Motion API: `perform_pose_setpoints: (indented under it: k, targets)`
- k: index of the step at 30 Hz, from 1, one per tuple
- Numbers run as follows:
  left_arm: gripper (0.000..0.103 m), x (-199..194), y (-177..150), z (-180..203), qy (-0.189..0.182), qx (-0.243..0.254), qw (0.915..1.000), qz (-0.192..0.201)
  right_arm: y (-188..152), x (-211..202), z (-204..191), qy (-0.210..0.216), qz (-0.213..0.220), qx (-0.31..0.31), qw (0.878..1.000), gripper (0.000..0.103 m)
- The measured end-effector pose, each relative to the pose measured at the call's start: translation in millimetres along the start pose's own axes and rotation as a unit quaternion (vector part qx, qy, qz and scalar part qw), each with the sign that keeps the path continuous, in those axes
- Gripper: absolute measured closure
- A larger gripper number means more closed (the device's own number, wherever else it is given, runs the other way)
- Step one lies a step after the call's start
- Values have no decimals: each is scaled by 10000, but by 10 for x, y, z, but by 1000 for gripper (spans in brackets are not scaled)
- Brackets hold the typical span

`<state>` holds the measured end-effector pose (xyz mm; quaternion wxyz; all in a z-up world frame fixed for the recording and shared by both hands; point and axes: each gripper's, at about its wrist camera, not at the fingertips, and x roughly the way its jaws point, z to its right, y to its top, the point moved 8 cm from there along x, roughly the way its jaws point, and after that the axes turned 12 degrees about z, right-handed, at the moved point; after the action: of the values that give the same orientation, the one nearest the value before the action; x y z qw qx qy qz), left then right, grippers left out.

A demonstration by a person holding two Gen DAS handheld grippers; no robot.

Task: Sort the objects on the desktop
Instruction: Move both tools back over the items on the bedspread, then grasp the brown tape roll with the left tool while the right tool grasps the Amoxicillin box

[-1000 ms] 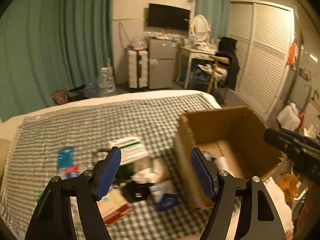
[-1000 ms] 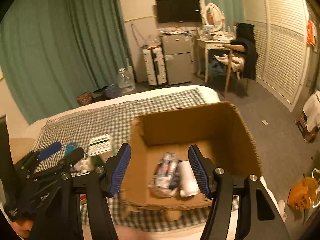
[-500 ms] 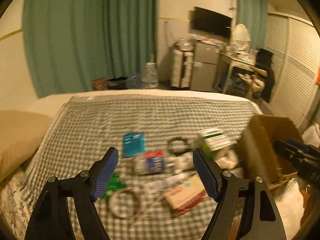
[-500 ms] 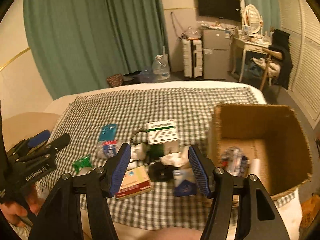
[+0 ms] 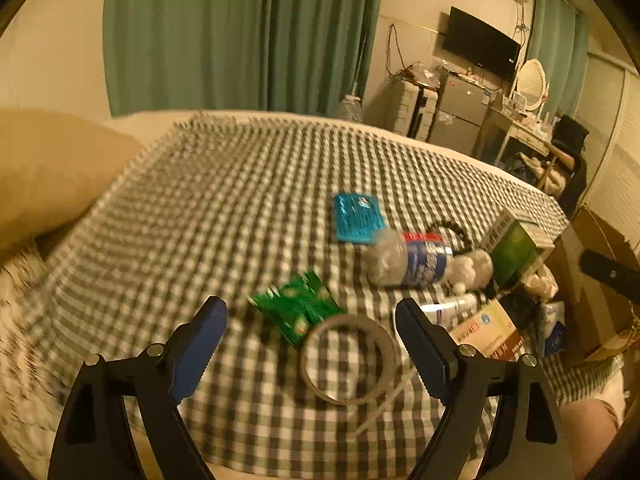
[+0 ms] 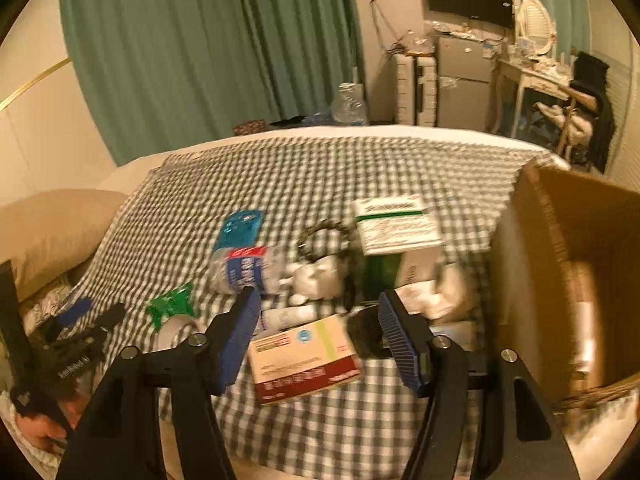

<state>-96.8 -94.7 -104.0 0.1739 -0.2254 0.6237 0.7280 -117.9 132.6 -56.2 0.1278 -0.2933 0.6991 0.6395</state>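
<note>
Loose objects lie on a green checked cloth. My left gripper is open and empty, just above a tape roll and a green packet. Beyond lie a blue pouch and a crushed water bottle. My right gripper is open and empty over a cream and red box. The bottle, a white and green box and a black bead ring lie ahead of it. The cardboard box stands at the right.
A tan pillow lies at the left of the cloth. A tube, white crumpled tissue and a dark item crowd the pile's middle. The left gripper shows at the right wrist view's lower left. Furniture stands behind the bed.
Both grippers have swung left, away from the cardboard box and toward the pile. The left one has dropped close over the tape roll and green packet. Both stay open.
</note>
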Motion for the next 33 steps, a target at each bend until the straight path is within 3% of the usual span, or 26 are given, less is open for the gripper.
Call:
perform_pose_setpoints:
  k: [9,11,14,21,26,31,33]
  targets:
    - [13,355,-387,233,-419,-193,9965,-699,-416,365,-124,175,-556,-156,9982,32]
    - [13,437,-459,246,-412,-236,9953,-843,-486,428,-123,150,-674,-169,9975,20]
    - [13,565,-550,276,-320,-287,9938,-1021,-591,499,-106,58,-826,-144,9965,16]
    - [8,688,-622,321,-172,-124,9945,-1025,-804,655,-36,-386,-1264,114,9912,16]
    - [5,775,-657,322,-156,-100,9943,-1051,-890,764,83,-457,-1430,1242,9808,15]
    - [6,822,-652,221,32,-149,9950,-987,-866,845,100,-706,-1386,1205,9805,15]
    - [12,848,-689,204,-4,-220,9938,-1088,-857,864,145,-841,-1384,1281,9784,15]
